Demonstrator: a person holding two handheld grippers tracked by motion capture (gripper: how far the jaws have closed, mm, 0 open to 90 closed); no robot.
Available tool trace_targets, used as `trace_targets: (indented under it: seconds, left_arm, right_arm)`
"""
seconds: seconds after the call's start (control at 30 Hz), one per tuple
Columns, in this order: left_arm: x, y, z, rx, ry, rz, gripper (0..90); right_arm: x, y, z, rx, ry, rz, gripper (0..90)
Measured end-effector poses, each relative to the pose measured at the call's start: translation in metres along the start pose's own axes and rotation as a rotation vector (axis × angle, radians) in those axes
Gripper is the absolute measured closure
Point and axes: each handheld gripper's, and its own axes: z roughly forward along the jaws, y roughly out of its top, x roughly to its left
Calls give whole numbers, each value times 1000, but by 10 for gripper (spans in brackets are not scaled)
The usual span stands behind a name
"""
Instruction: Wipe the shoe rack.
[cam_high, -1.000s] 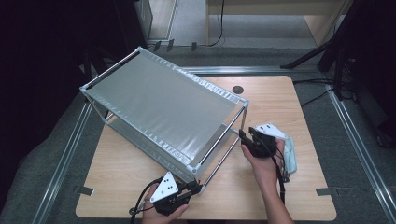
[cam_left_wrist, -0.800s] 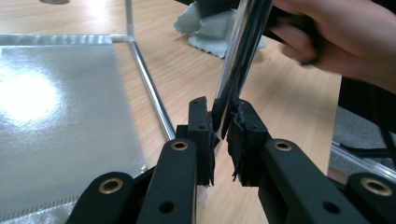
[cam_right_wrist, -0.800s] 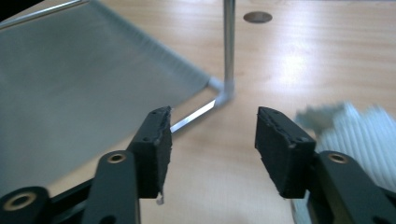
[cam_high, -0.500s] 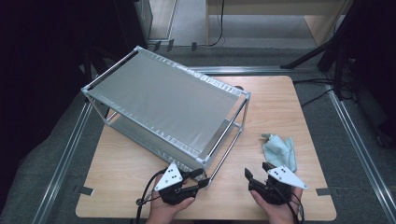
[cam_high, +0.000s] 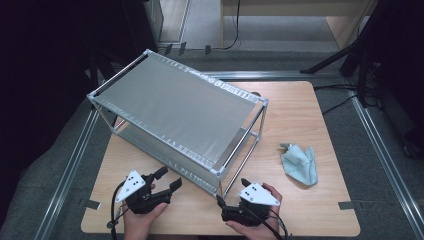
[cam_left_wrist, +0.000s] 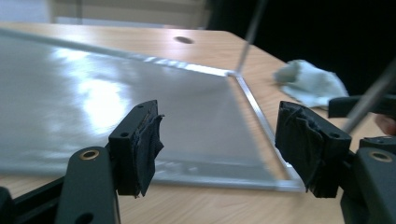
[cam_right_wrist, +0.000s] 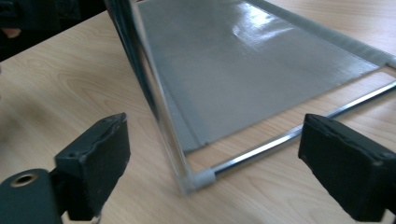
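A two-tier shelf rack of grey metal sheets and chrome rods (cam_high: 180, 117) stood slantwise on the light wooden counter (cam_high: 310, 210), its near corner post (cam_right_wrist: 159, 116) planted just ahead of the person's hands. The left gripper (cam_high: 167, 182) sat at the counter's near edge, left of that corner, its jaws spread wide after having just been opening, with nothing between them; its own view looked along the rack's lower sheet (cam_left_wrist: 116, 102). The right gripper (cam_high: 225, 206) lay close to the foot of the corner post, its jaws likewise spread from just opening, the post and the bottom rod (cam_right_wrist: 289, 135) standing in the gap but untouched by either pad. A crumpled pale blue-green cloth (cam_high: 301, 164) lay on the counter to the right, apart from the rack.

The likely trouble was the right gripper's nearness to the post: a careless sweep could nudge the light frame and skew it across the counter. A trailing cable might also snag the corner foot.
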Motion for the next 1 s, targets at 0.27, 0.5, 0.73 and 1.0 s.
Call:
trace_targets:
  seconds: [0.27,0.5,0.73,1.0]
  left_arm:
    - [18,-4,-12,29,80,-18,297]
    - [33,-4,-20,45,137,-46,304]
    - [51,-4,-28,56,176,-55,304]
    - [80,-3,-39,31,273,-46,341]
  right_arm:
    - [3,3,18,-4,21,-14,574]
    - [-30,1,-1,-14,-18,42,772]
    - [-87,-4,-24,-35,-138,95,775]
    - [-114,-8,-38,-50,-213,163,773]
